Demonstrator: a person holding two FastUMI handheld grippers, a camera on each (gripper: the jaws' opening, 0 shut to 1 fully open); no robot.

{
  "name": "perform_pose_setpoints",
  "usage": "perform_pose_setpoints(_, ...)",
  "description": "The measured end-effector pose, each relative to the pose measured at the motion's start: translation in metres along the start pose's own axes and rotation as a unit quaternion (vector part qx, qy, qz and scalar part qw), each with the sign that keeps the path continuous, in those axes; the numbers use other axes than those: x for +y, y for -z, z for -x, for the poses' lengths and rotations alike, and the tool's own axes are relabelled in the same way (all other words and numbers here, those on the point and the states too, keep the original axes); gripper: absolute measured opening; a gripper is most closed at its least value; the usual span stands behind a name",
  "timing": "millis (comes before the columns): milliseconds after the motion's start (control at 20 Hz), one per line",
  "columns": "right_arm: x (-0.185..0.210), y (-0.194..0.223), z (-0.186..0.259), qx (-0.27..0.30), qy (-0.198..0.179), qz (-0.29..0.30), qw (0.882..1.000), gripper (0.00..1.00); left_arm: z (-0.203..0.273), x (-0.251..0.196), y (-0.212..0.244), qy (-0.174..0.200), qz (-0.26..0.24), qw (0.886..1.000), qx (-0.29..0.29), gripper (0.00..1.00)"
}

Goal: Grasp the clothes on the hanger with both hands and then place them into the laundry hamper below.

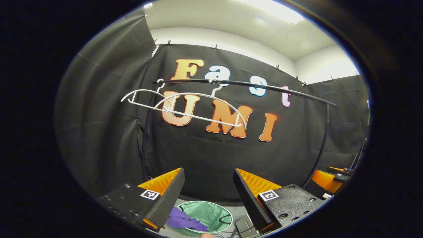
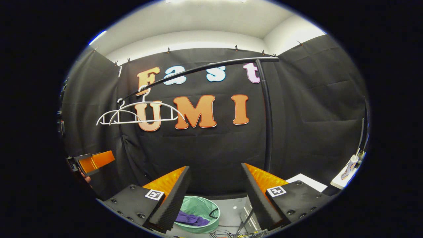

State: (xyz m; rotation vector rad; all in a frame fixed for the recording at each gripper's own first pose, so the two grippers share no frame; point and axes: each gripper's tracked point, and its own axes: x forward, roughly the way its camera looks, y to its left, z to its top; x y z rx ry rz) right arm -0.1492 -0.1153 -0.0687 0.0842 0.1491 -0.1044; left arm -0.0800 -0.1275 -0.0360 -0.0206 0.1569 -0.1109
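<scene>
Two bare white hangers (image 1: 185,107) hang on the black rail (image 1: 264,87), with no clothes on them; they are also in the right gripper view, hangers (image 2: 138,114) under the rail (image 2: 205,67). Below stands the green laundry hamper (image 1: 211,215) with a purple garment (image 1: 183,220) draped in it and over its rim. The same hamper (image 2: 200,211) and purple garment (image 2: 190,218) sit low in the right gripper view. My left gripper (image 1: 208,186) is open and holds nothing. My right gripper (image 2: 214,185) is open and holds nothing. The left gripper (image 2: 94,162) also appears at the left of the right gripper view.
The rail's black upright post (image 2: 267,119) stands right of centre. A white table edge (image 2: 342,178) with a small bottle (image 2: 350,165) lies at the far right. Cables (image 2: 228,234) and a metal base plate (image 2: 249,218) lie on the floor by the hamper.
</scene>
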Motion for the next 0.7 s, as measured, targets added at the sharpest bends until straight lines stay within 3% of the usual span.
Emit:
perform_pose_setpoints(50,-0.010,0.001,0.006,0.001,-0.003,-0.003,1.000,1.00,0.006,-0.012,0.001,0.004,0.004,1.000,-0.001,0.94)
perform_pose_setpoints(250,-0.044,-0.002,0.029,-0.008,-0.004,-0.008,1.000,1.00,0.034,-0.041,0.004,0.011,0.022,1.000,-0.007,0.89)
perform_pose_setpoints(450,-0.063,-0.011,0.047,-0.019,-0.006,-0.002,1.000,0.89,0.050,-0.059,0.002,0.006,0.009,1.000,-0.017,0.94)
perform_pose_setpoints(550,-0.066,-0.015,0.053,-0.023,-0.009,0.006,1.000,0.89,0.056,-0.066,-0.001,0.007,0.004,1.000,-0.022,0.94)
perform_pose_setpoints(600,-0.068,-0.018,0.057,-0.026,-0.011,0.009,1.000,0.98,0.058,-0.067,-0.004,0.006,0.002,1.000,-0.025,0.94)
perform_pose_setpoints(650,-0.068,-0.021,0.059,-0.029,-0.013,0.010,0.999,0.98,0.062,-0.070,-0.006,0.006,-0.001,1.000,-0.029,0.94)
perform_pose_setpoints(700,-0.067,-0.023,0.062,-0.032,-0.017,0.009,0.999,0.89,0.065,-0.071,-0.008,0.005,-0.002,0.999,-0.033,0.94)
